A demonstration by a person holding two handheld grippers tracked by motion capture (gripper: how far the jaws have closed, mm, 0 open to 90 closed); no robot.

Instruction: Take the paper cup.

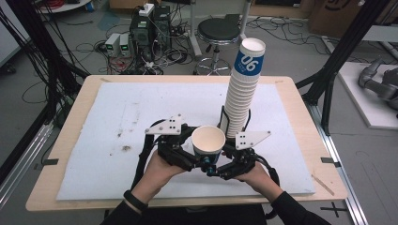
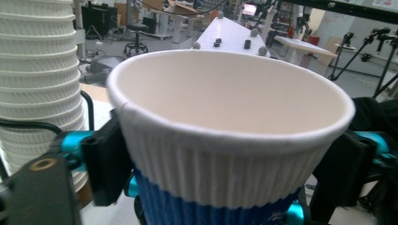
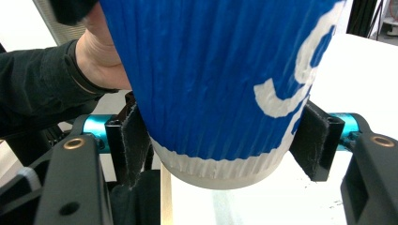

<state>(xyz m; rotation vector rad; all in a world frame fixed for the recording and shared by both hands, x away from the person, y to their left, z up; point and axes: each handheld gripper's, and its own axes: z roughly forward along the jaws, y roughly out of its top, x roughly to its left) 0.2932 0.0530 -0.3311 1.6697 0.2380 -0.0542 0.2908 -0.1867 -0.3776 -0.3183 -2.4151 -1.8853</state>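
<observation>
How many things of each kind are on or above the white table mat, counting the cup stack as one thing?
Single paper cup: 1
Stack of paper cups: 1
Hand-held gripper, left and right: 2
Total: 4

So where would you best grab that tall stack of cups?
Probably low on the stack of cups, around its ribbed white wall and from the near side. It rises high and leans slightly, so a grip near the top cup might lift only that one or tip the column.

White "06" read on the blue band of the top cup (image 1: 249, 58) of the stack, no other text legible
</observation>
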